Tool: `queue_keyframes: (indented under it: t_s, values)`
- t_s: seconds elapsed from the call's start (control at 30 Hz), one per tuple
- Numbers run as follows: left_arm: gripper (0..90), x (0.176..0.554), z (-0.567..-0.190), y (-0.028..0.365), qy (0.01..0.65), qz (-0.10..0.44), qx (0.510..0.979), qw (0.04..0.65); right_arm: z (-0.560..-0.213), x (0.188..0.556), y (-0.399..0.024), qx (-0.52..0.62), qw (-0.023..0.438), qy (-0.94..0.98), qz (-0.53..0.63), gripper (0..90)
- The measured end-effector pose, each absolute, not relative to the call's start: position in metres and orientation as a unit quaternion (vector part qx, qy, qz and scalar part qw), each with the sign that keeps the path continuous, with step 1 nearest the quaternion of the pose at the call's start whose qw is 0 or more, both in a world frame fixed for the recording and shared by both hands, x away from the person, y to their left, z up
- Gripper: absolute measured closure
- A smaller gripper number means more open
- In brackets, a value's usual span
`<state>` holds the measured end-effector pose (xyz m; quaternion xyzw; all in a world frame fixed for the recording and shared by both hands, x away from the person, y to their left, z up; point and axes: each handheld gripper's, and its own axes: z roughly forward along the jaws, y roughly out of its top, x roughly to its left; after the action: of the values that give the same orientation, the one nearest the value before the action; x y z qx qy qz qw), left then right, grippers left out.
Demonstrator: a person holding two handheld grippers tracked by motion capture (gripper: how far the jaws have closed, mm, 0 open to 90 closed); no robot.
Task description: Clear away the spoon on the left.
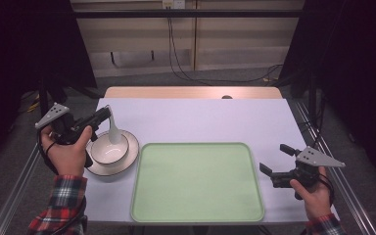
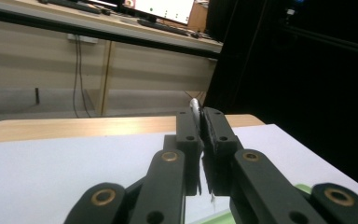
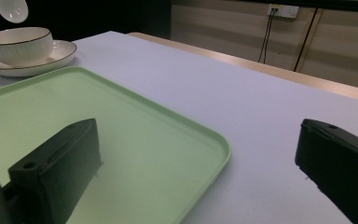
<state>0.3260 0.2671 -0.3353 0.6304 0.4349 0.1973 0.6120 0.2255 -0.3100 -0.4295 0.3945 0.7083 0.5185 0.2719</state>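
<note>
High view: left gripper (image 1: 105, 113) pinches the white spoon (image 1: 113, 131) by its handle tip; long axis near vertical, bowl end hanging just above the bowl (image 1: 109, 149), which sits on a plate (image 1: 129, 159) at the tray's (image 1: 197, 182) 9 o'clock; right gripper (image 1: 275, 158) spread wide at the tray's 3 o'clock, well apart from the spoon. Left gripper view: jaws pressed on the handle (image 2: 195, 110); white table (image 2: 51, 177), wall cables beyond. Right gripper view: jaws apart; bowl (image 3: 17, 45) at 10 o'clock; likely next move is straight down.
</note>
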Motion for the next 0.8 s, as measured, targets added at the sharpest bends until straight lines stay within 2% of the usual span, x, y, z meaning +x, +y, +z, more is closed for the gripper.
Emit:
queue_keyframes:
  t_s: [0.47,0.8]
  values:
    - [85.9,0.326,-0.321,0.252,0.41,0.174,0.638,0.627,-0.43,0.226,-0.312,0.397,0.279,0.711,0.51,0.0]
    - [85.9,0.325,-0.324,0.238,0.393,0.145,0.651,0.633,-0.431,0.226,-0.312,0.396,0.278,0.711,0.51,0.0]
